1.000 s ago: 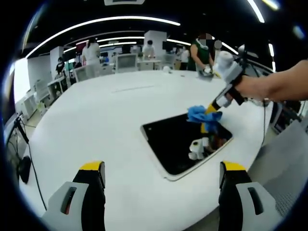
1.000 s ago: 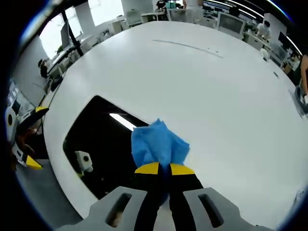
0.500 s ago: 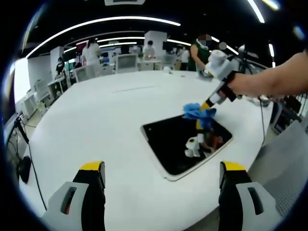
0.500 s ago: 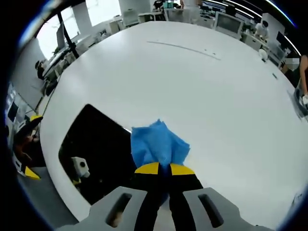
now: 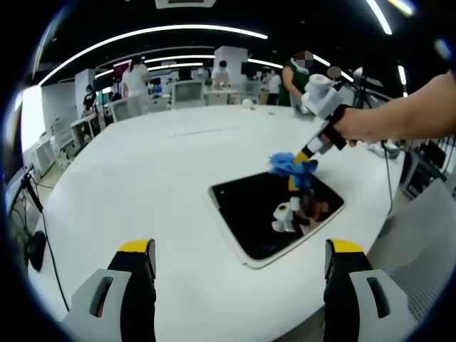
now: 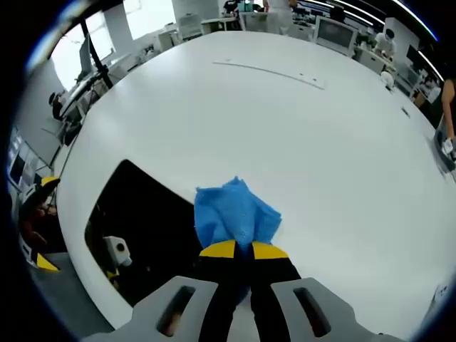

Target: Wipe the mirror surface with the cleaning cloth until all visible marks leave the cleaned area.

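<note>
A dark rectangular mirror (image 5: 274, 211) lies flat on the white round table (image 5: 157, 185). In the left gripper view the right gripper (image 5: 301, 157), held by a person's hand, is shut on a blue cleaning cloth (image 5: 288, 166) at the mirror's far edge. In the right gripper view the cloth (image 6: 234, 215) bunches out of the shut yellow-tipped jaws of the right gripper (image 6: 244, 250), beside the mirror (image 6: 146, 224). The left gripper (image 5: 239, 249) stands open low over the table's near edge, well short of the mirror, with nothing between its fingers.
The white table stretches wide beyond the mirror, with a thin strip (image 6: 274, 70) lying far across it. Desks, monitors and several people stand in the background (image 5: 214, 78). A cable and stand (image 5: 32, 214) sit off the table's left side.
The right gripper has carried the cloth from over the mirror's right part to its far edge, up and left in the left gripper view. The left gripper has not moved.
</note>
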Tool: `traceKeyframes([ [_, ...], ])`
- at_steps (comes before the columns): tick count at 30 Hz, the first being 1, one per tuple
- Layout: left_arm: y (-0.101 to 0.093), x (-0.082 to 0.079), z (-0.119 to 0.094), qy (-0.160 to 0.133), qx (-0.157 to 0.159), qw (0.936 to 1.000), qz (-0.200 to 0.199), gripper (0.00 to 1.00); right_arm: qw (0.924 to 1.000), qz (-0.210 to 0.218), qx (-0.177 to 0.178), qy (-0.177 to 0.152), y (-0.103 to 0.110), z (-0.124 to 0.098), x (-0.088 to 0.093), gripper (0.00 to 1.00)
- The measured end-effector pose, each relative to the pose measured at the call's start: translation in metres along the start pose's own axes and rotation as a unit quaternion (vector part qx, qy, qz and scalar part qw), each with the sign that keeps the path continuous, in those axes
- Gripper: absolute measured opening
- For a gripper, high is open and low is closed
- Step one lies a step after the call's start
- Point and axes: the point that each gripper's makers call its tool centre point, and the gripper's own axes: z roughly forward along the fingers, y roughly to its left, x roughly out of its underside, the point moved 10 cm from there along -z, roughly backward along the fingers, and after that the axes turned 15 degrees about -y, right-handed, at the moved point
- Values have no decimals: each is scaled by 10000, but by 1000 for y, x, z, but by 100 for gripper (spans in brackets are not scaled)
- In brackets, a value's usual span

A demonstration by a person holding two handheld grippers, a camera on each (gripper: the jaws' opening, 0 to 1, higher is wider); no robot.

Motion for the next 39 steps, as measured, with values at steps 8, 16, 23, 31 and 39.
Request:
traceKeyframes([
  [8, 0, 0, 0, 8, -4, 10000, 10, 99, 10000, 54, -29, 37, 0, -1, -1, 1],
  [16, 0, 0, 1, 17, 21, 10000, 20, 99, 9999, 129, -95, -53, 2, -13, -5, 1],
  [23, -1, 0, 1, 22, 47, 10000, 41, 99, 9996, 192, -140, -183, -8, -24, -12, 1],
  [31, -1, 0, 0, 34, 72, 10000, 61, 99, 9998, 64, 44, -198, -25, -51, -11, 1],
  [39, -4, -1, 0, 63, 128, 9998, 111, 99, 9993, 165, 309, -146, -49, -72, 3, 1],
])
